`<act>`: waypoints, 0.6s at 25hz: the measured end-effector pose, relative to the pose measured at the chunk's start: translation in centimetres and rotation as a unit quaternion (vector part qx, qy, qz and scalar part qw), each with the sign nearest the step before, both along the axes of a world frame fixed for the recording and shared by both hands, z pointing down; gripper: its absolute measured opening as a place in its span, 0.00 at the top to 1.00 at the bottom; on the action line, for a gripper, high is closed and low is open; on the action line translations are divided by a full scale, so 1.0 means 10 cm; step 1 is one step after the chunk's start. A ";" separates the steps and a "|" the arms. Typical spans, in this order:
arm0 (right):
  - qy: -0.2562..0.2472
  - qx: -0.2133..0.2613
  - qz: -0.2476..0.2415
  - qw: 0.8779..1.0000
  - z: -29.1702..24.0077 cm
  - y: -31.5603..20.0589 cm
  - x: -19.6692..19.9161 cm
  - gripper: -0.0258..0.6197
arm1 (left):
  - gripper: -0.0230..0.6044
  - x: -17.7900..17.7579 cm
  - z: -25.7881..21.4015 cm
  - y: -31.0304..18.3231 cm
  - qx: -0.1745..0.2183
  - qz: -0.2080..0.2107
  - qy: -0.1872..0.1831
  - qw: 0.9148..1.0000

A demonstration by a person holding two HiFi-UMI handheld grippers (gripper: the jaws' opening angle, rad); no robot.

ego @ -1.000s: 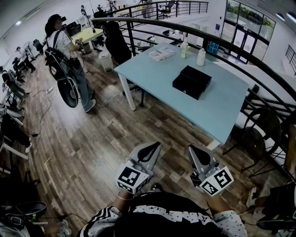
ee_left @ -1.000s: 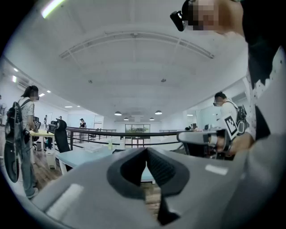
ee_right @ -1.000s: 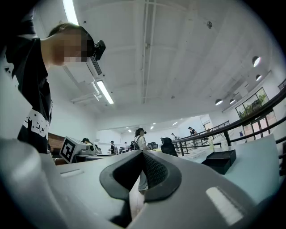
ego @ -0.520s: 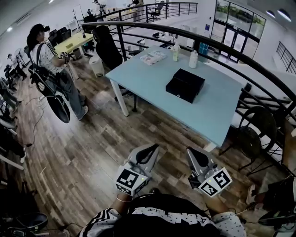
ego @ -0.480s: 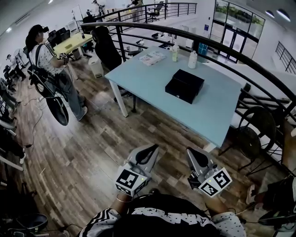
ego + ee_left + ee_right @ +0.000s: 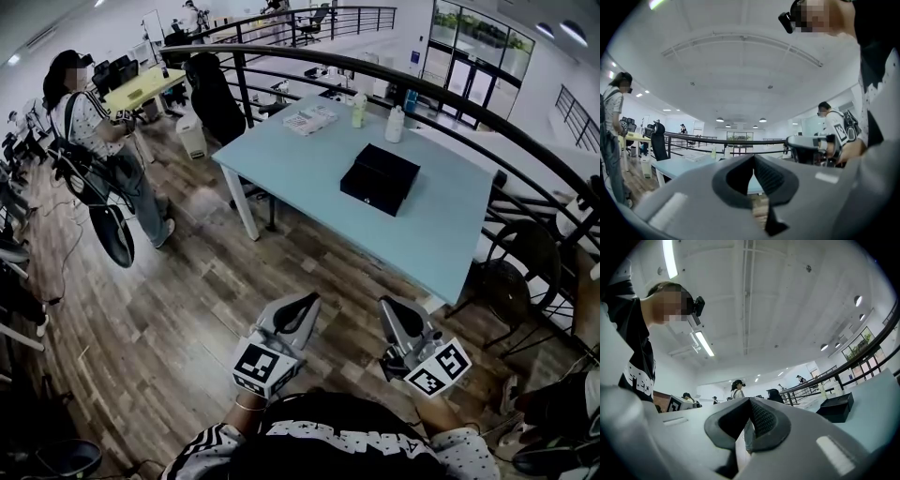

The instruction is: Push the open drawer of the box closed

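As box [image 6: 380, 178] lies beyond tongs [image 6: 314, 298] [image 6: 384, 302], drawer unclear.

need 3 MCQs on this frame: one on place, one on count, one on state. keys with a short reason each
1. Where does the black box stand?
A. on the wooden floor
B. on the light blue table
C. on a chair

2. How many bottles stand near the table's far edge?
A. two
B. five
C. none

3. How do the left gripper and right gripper stand?
A. both wide open
B. both shut, nothing between the jaws
C. left clamped on the box

Key:
1 B, the box rests on the tabletop.
2 A, two pale bottles stand side by side.
3 B, each gripper view shows the jaws meeting and empty.
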State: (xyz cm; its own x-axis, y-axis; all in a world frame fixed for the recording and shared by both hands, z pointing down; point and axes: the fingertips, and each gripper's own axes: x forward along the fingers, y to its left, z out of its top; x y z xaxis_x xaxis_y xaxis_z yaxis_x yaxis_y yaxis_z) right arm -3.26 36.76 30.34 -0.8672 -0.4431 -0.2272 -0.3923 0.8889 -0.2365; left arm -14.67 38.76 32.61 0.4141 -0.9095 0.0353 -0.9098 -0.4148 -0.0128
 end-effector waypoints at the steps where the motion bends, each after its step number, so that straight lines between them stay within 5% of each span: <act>1: 0.004 0.001 0.000 1.000 0.01 -0.02 -0.06 0.96 | 0.96 -0.05 0.01 -0.01 -0.001 0.000 0.001 1.000; 15: 0.058 -0.017 0.010 0.998 0.21 -0.25 -0.32 0.96 | 0.96 -0.36 0.18 -0.08 -0.019 -0.013 0.010 1.000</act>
